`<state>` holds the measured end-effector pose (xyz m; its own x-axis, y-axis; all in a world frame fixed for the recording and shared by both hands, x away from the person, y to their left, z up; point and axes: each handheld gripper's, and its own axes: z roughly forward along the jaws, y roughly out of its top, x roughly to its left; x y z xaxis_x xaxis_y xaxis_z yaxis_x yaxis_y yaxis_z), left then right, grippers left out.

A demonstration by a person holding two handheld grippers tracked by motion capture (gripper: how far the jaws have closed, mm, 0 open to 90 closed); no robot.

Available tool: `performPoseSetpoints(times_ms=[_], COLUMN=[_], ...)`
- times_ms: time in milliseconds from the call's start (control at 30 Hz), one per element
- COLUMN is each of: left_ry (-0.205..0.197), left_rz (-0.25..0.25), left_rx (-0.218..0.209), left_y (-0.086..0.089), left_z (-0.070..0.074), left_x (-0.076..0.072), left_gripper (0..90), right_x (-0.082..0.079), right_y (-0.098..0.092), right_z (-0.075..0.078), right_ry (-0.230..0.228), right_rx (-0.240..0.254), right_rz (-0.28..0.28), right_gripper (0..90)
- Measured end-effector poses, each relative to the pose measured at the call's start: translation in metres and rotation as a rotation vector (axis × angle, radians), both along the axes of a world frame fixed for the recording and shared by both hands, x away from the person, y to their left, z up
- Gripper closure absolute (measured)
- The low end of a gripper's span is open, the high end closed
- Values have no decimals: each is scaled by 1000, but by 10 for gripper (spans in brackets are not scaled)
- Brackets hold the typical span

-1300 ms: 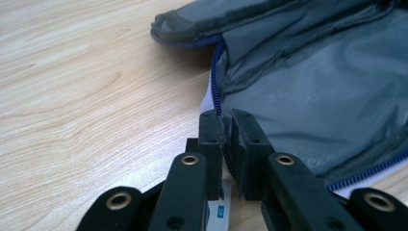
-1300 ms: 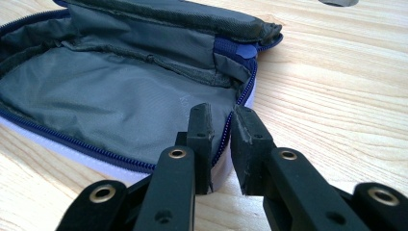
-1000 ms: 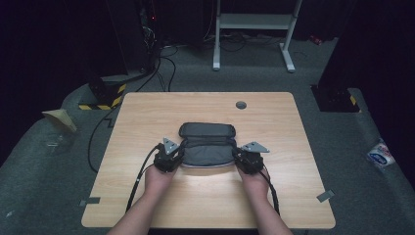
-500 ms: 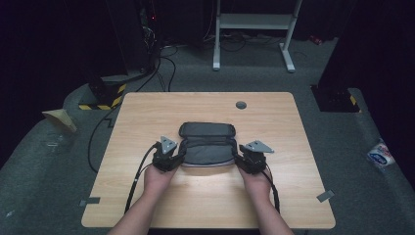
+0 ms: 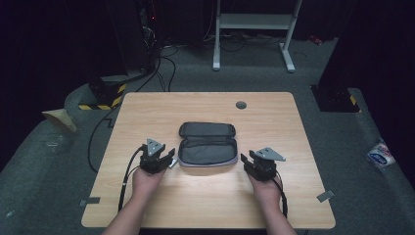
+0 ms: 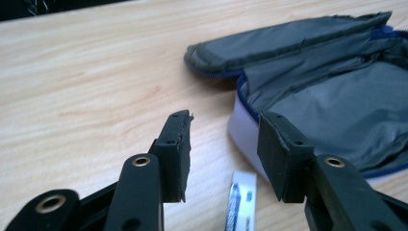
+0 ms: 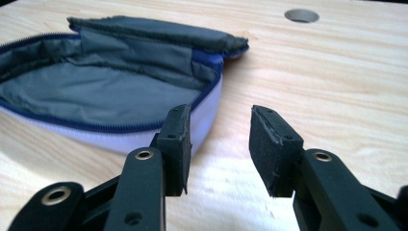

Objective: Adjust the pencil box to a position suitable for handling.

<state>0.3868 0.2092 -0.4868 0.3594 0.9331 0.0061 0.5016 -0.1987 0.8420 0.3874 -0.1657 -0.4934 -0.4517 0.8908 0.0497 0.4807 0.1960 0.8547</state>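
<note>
A grey zippered pouch [image 5: 207, 144] lies open near the middle of the wooden table [image 5: 303, 147], its lid flap folded back toward the far edge and its grey lining facing up. In the high view the left gripper [image 5: 164, 160] sits just beside the pouch's left end and the right gripper [image 5: 247, 164] just beside its right end, each held in a hand that comes in from the near edge, with black cables trailing back along the forearms. Both pairs of jaws are spread and have just been opening, the right pair the more recently; nothing is between them. In the left gripper view the left gripper [image 6: 223, 144] shows bare tabletop in the gap between its pads, with the pouch's pale outer wall and blue zipper edge [image 6: 250, 108] just past the right-hand pad; whether that pad touches the wall I cannot tell. A small white and blue tag [image 6: 240, 199] lies flat on the wood below the gap, close to the pouch. In the right gripper view the right gripper [image 7: 220, 139] likewise frames bare wood, and the pouch [image 7: 110, 91] lies to the left of its left-hand pad, the open mouth and blue zipper line plain to see. A round grommet hole [image 7: 301, 15] shows in the tabletop farther off, well apart from the pouch.
</note>
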Motion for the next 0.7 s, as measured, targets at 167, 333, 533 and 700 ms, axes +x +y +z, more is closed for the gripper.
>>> performPoseSetpoints(times_ms=[167,333,533,700], left_ry=[21,39,71,93], left_rz=[-7,-31,-48,-78], left_rx=[-22,-18,-13,18], left_y=[12,23,35,31], left_z=[-8,-16,-26,-36], left_x=[-9,-19,-24,-24], left_gripper=[539,507,454,408], right_x=[-12,-24,-36,-40], right_y=[-11,-23,-37,-41], right_z=[-6,-15,-27,-29], right_ry=[17,57,119,153], right_rx=[-8,-49,-115,-141], right_rz=[-14,-29,-64,-72], right_gripper=[596,601,561,499])
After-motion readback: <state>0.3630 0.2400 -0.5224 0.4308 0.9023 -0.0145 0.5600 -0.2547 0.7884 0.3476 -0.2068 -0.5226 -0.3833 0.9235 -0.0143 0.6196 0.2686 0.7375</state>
